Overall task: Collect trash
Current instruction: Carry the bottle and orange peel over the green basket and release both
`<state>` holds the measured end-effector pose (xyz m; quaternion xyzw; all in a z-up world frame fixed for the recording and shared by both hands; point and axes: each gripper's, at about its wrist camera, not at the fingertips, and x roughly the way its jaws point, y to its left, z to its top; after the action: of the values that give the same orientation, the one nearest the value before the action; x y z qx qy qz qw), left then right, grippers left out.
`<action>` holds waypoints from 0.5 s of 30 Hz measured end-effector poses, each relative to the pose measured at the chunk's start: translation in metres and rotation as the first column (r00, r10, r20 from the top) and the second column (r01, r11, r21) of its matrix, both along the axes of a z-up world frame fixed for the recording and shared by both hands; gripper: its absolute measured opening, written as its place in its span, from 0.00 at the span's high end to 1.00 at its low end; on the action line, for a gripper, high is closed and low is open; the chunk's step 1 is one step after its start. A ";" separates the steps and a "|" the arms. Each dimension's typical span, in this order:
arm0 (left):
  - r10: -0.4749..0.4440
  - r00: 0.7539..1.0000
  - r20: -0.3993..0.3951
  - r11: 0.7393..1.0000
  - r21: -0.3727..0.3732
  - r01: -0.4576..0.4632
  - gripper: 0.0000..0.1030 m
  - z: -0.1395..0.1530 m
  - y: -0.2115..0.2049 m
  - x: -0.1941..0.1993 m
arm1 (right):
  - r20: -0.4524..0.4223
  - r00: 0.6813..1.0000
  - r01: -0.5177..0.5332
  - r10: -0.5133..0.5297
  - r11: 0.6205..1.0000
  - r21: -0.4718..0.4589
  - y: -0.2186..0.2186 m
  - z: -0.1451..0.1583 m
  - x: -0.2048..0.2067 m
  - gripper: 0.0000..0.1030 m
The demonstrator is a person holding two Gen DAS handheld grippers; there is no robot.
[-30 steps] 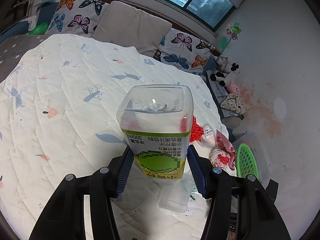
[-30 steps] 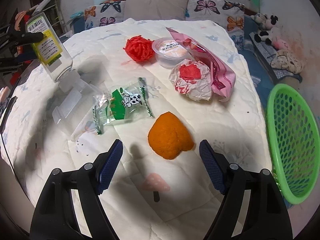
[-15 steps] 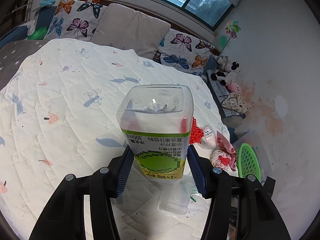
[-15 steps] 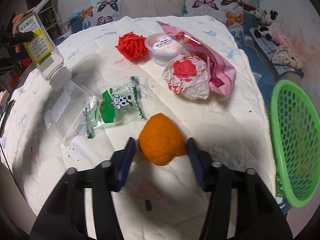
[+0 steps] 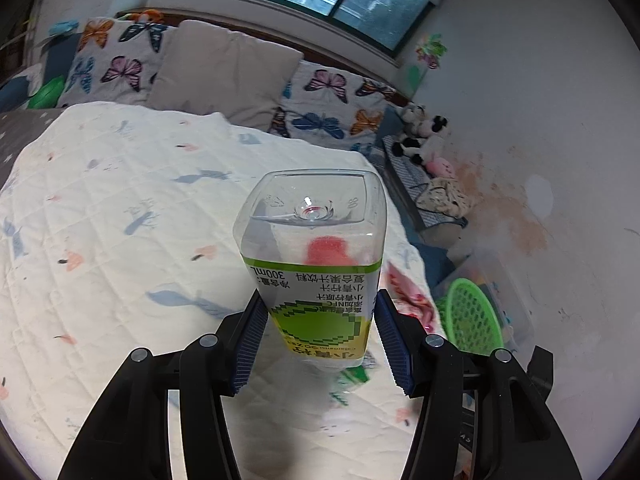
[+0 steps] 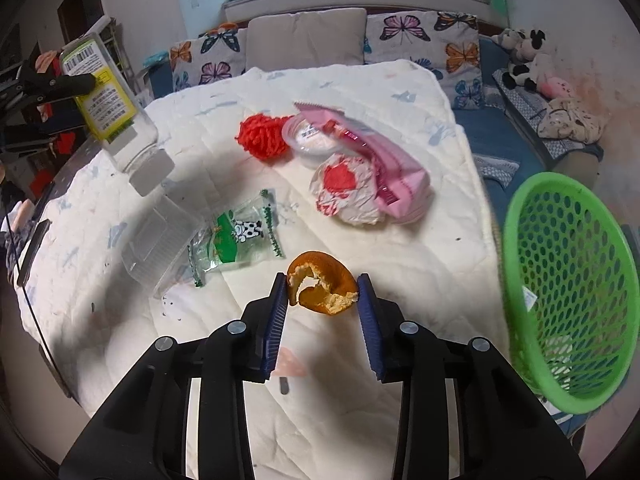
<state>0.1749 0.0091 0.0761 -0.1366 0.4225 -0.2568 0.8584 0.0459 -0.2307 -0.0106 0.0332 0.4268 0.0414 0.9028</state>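
Right wrist view: orange peel [image 6: 322,288] at lower centre, pinched between blue pads of right gripper [image 6: 322,300], lifted off white quilt [image 6: 400,264]; green basket [image 6: 568,280] at right edge, tilted, beside quilt; cow-print wrapper [image 6: 236,240] and clear tray [image 6: 160,240] left of peel; crumpled paper [image 6: 344,188], pink bag [image 6: 384,156], lidded cup [image 6: 312,140], red yarn [image 6: 262,138] above centre. Left wrist view: left gripper [image 5: 318,328] clamps plastic bottle [image 5: 316,264] at centre, base toward camera, above quilt; green basket at lower right.
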 end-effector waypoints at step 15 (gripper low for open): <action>-0.134 0.991 0.003 0.991 -0.014 0.134 0.49 0.008 -0.069 -0.002 | 0.080 0.992 0.099 -0.101 0.995 0.031 -0.049 0.037 -0.030 0.67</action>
<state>0.1733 -0.0598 0.0843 -0.1137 0.4280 -0.3168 0.8388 0.0161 -0.2799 0.0260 0.0649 0.3870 0.0033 0.9198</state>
